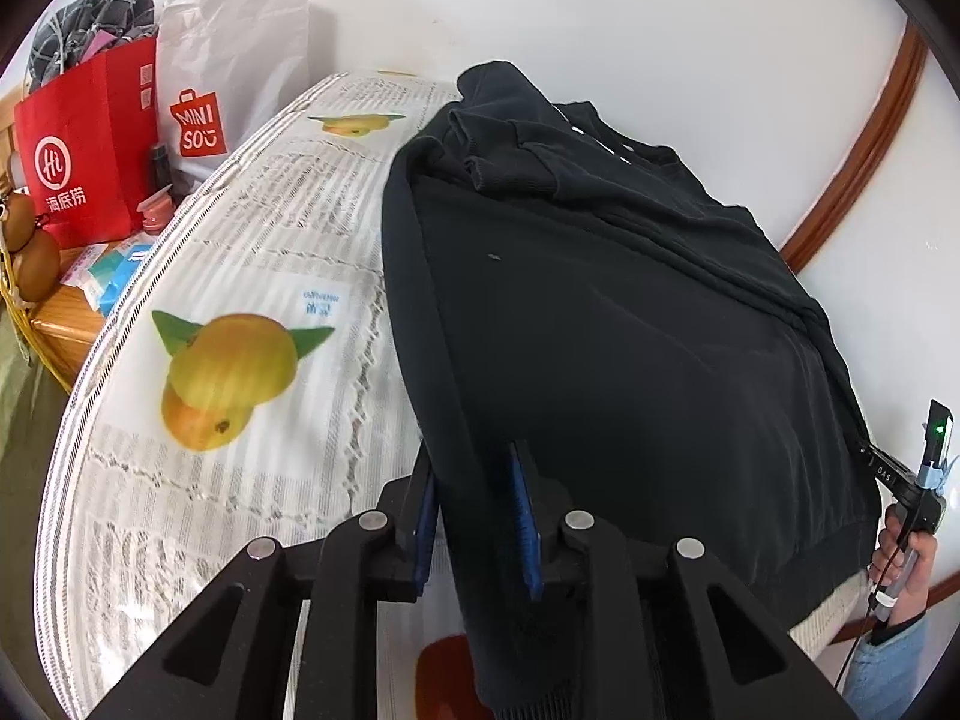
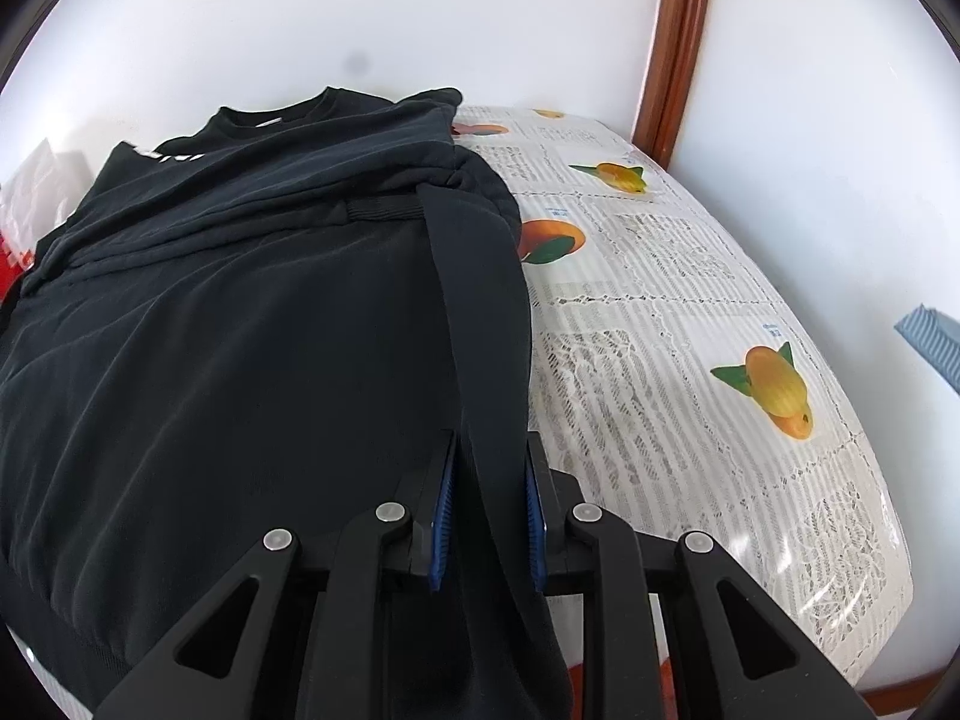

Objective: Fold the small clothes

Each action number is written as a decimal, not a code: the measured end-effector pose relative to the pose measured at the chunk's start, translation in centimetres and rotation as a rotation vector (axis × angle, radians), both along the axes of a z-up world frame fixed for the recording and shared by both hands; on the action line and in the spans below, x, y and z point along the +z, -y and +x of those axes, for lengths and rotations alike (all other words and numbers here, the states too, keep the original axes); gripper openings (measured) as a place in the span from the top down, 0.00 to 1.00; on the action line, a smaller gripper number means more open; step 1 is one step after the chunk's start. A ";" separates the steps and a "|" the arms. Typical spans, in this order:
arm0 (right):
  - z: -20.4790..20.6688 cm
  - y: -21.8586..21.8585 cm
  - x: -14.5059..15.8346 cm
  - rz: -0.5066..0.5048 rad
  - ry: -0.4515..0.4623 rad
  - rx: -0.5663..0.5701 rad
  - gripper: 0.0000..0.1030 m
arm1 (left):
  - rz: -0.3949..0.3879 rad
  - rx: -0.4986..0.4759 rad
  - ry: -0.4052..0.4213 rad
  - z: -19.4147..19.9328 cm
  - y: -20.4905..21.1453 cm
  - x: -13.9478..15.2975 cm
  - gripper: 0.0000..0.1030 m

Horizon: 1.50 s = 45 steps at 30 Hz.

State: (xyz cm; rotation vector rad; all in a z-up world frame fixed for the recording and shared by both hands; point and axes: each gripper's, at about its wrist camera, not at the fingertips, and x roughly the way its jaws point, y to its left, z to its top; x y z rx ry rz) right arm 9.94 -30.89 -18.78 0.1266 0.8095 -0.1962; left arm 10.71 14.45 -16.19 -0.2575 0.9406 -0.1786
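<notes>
- Black fabric hangs between both sets of fingers: the left gripper [image 1: 474, 516] straddles the sweatshirt's [image 1: 600, 312] near hem corner, and the right gripper [image 2: 489, 516] straddles the opposite corner.
- Neither pair visibly pinches; blue pads [image 2: 443, 516] stand slightly off the cloth, released.
- Beyond the fingers, the sweatshirt sprawls over the fruit-print bed cover [image 2: 690, 312].
- Soft, floppy, fairly heavy knit; grip the thick ribbed hem.

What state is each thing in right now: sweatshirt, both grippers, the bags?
Black sweatshirt: lying on the table, sleeves folded in across the body, hem edge at both grippers.
Left gripper: jaws slightly apart, hem fabric between them.
Right gripper: jaws slightly apart, fold of fabric between them.
Red bag: upright, stuffed with cloth.
White bag: upright.
Tablecloth: spread flat.
</notes>
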 end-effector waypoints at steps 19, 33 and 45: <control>-6.1 -0.6 -0.9 0.092 0.055 0.050 0.78 | 0.039 -0.034 -0.003 -4.1 2.5 0.0 0.86; -10.4 1.3 2.7 0.215 0.225 0.123 0.91 | -0.001 -0.050 0.152 -6.5 1.0 5.4 0.91; -7.8 2.1 8.5 0.242 0.362 0.109 0.92 | -0.005 -0.032 0.266 -2.2 0.7 11.0 0.92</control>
